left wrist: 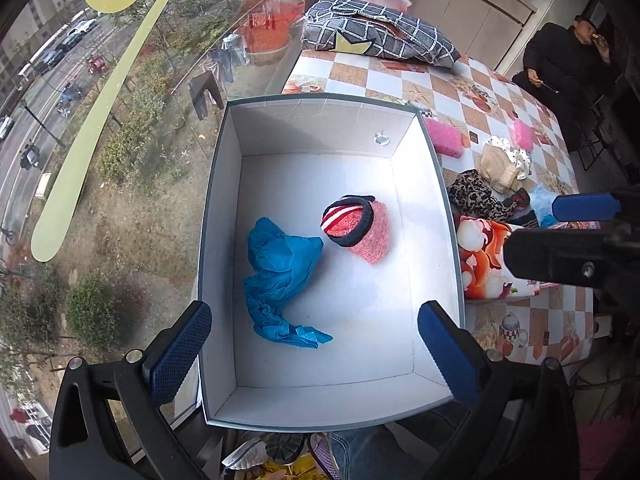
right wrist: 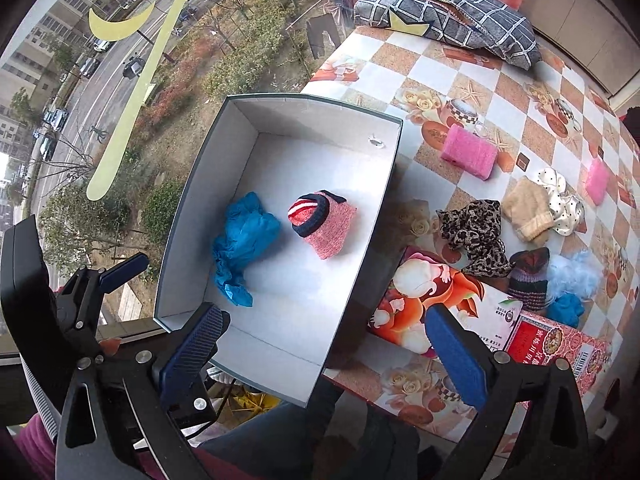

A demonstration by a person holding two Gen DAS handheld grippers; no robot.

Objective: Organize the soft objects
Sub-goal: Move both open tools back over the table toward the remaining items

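Note:
A white box with a grey rim (left wrist: 320,128) stands at the table's window edge. On its floor lie a crumpled blue cloth (left wrist: 280,276) and a pink knit hat (left wrist: 360,228) with a dark band and striped lining; both also show in the right wrist view, cloth (right wrist: 240,244) and hat (right wrist: 324,220). My left gripper (left wrist: 312,316) hangs open over the box's near end, nothing between its pads. My right gripper (right wrist: 326,316) is open over the box's right wall, also holding nothing. On the table to the right lie a leopard scarf (right wrist: 476,232), a beige knit hat (right wrist: 524,210) and pink sponges (right wrist: 468,152).
A printed carton (right wrist: 420,304) lies against the box's right side. A checked pillow (right wrist: 448,12) sits at the table's far end. Window glass (left wrist: 120,160) borders the box on the left. A person in dark clothes (left wrist: 560,72) sits beyond the table.

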